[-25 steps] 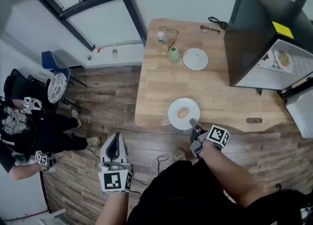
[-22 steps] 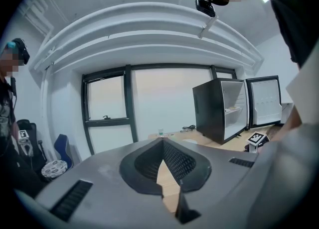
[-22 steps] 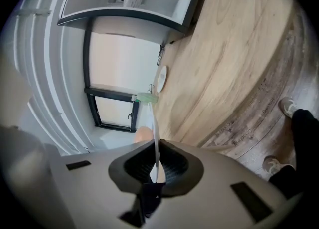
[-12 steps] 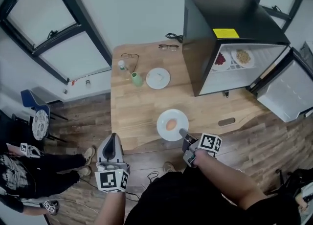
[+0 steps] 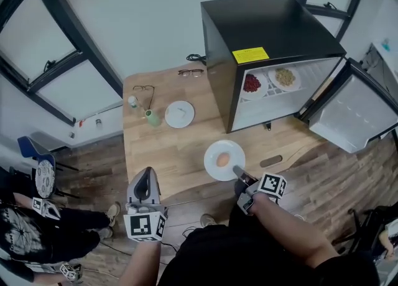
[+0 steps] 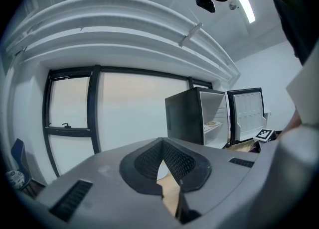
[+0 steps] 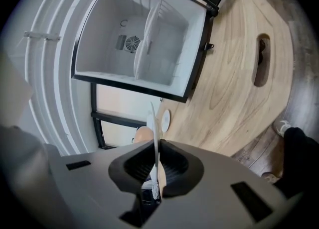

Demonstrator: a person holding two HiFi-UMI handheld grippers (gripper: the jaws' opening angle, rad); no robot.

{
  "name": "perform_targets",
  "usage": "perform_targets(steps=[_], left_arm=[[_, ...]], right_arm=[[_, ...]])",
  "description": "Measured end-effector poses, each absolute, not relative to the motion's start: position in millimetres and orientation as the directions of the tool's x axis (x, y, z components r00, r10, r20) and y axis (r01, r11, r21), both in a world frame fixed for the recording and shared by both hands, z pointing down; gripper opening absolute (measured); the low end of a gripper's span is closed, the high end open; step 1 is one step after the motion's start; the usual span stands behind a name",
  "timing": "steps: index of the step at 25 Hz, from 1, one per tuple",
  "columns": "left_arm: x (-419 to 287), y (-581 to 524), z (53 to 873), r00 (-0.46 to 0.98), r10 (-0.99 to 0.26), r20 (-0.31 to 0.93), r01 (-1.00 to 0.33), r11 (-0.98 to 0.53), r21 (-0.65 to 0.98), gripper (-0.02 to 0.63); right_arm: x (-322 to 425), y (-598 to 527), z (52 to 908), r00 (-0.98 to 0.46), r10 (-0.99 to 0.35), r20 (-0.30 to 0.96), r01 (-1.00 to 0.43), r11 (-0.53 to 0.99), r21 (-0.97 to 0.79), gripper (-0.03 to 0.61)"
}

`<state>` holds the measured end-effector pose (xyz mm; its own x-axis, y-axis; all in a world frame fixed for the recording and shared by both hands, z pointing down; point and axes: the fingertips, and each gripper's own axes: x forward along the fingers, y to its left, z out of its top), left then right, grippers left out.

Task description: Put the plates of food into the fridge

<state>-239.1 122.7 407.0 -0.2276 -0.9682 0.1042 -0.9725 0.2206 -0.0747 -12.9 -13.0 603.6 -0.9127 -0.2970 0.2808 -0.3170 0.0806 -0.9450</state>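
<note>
While the right tool (image 5: 239,170) pinches its rim, the plate (image 5: 214,153) lies level, face up; left tool (image 5: 144,177) closed, empty.

The right gripper (image 5: 239,171) has carried the plate (image 5: 212,156) along the table (image 5: 168,148), nearer the open fridge (image 5: 273,27).

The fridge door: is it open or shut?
Open. The door is swung out beside the fridge, and plates of food show on the shelf inside.
</note>
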Motion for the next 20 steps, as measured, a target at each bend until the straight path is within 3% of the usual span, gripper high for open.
perform_targets(steps=[20], left_arm=[[-188.8,0.1,402.0,-0.170,-0.980,0.104,-0.984,0.163,-0.076,0.003]], right_arm=[[59.0,-133.0,597.3,-0.867,-0.401,0.297,-0.337,0.033,-0.941,0.038]])
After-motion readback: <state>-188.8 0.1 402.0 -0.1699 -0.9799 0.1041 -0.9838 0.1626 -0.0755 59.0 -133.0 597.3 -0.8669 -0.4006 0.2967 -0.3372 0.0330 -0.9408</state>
